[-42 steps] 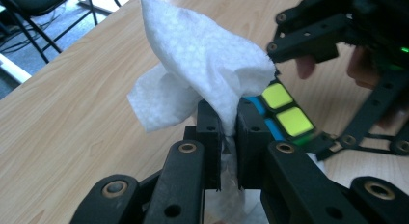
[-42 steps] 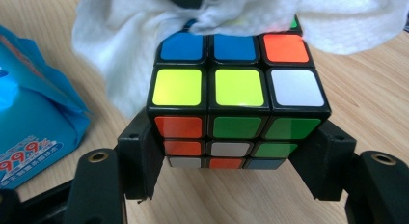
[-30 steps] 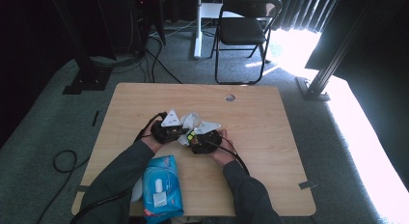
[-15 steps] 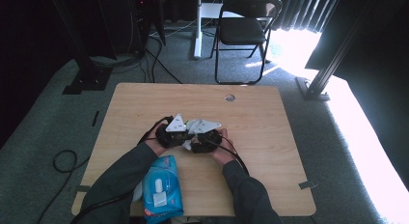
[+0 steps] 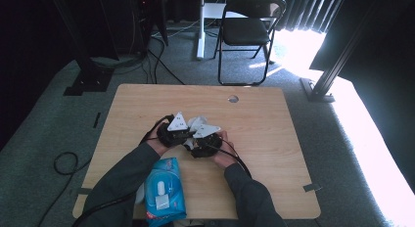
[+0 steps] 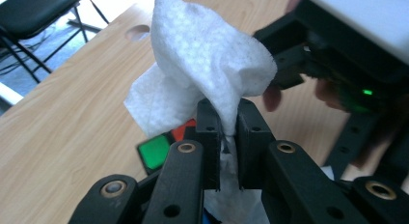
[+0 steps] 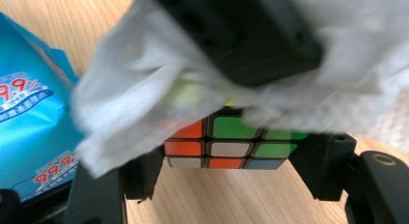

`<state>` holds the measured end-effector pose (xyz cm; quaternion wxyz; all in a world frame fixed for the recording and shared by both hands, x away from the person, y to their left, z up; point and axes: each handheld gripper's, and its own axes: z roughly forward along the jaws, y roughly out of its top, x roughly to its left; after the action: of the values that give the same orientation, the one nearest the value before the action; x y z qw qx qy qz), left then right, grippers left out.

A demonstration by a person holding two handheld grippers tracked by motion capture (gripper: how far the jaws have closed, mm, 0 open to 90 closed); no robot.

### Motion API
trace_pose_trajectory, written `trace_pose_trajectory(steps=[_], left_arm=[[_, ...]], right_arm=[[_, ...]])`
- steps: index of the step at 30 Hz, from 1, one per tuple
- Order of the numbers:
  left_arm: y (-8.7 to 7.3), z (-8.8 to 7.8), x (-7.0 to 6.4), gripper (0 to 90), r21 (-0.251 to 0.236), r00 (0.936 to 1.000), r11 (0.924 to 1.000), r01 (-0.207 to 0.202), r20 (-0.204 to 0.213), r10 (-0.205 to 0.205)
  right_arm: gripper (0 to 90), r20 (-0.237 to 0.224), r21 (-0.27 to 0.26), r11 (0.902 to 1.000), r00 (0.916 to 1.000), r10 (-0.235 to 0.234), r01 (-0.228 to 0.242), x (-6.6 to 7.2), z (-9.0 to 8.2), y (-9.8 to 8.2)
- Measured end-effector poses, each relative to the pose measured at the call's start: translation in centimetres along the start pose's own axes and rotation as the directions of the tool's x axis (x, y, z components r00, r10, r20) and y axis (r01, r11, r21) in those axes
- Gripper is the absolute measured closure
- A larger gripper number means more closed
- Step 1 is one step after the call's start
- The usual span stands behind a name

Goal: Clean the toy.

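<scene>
My left gripper [image 6: 229, 120] is shut on a white wet wipe [image 6: 202, 64], which bunches up above its jaws. My right gripper [image 7: 234, 166] is shut on a scrambled colour cube [image 7: 231, 147], one jaw on each side of it. The wipe [image 7: 130, 113] lies draped over the top of the cube, with the left gripper's black jaw pressed into it from above. In the high view the left gripper [image 5: 183, 134] and the right gripper [image 5: 195, 141] meet at the middle of the table, the wipe [image 5: 196, 122] between them. Part of the cube [image 6: 159, 149] peeks out under the wipe.
A blue pack of wet wipes [image 5: 164, 188] lies at the near edge under the left forearm, also close to the cube [image 7: 29, 113]. The wooden table [image 5: 264, 114] has a cable hole [image 5: 233, 98] near its far edge. A black folding chair [image 5: 247, 31] stands beyond it.
</scene>
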<state>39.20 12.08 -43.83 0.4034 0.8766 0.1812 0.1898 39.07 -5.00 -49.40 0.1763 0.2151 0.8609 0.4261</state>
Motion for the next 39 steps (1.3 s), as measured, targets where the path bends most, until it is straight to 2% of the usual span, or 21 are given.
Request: trace_pose_trajectory(steps=[4,15,19,29,39], left_arm=[[-0.3,-0.1,0.5,82.3,0.001,0.9998,0.9998,0.018,-0.011,-0.018],[-1.1,-1.1,1.9,82.3,-0.012,0.9955,0.9973,0.072,-0.060,-0.073],[-1.4,-1.3,2.2,82.3,-0.011,0.9946,0.9969,0.077,-0.068,-0.078],[-2.2,-1.8,2.5,82.4,-0.005,0.9928,0.9952,0.098,-0.069,-0.098],[-2.8,-1.7,2.2,83.3,0.018,0.9936,0.9952,0.096,-0.061,-0.095]], right_arm=[[34.4,-0.011,0.007,0.9998,0.9997,-0.021,0.021,0.3,0.1,0.0],[34.4,-0.020,-0.004,0.9997,0.9995,-0.023,0.023,0.4,-0.2,0.0],[34.3,-0.020,-0.006,0.9998,0.9996,-0.019,0.019,0.2,-0.3,-0.1],[34.4,-0.009,-0.018,0.9997,0.9999,0.015,-0.015,-0.4,-0.6,-0.3],[34.3,0.003,-0.043,0.9961,0.9970,0.077,-0.077,-1.5,-1.3,-0.5]])
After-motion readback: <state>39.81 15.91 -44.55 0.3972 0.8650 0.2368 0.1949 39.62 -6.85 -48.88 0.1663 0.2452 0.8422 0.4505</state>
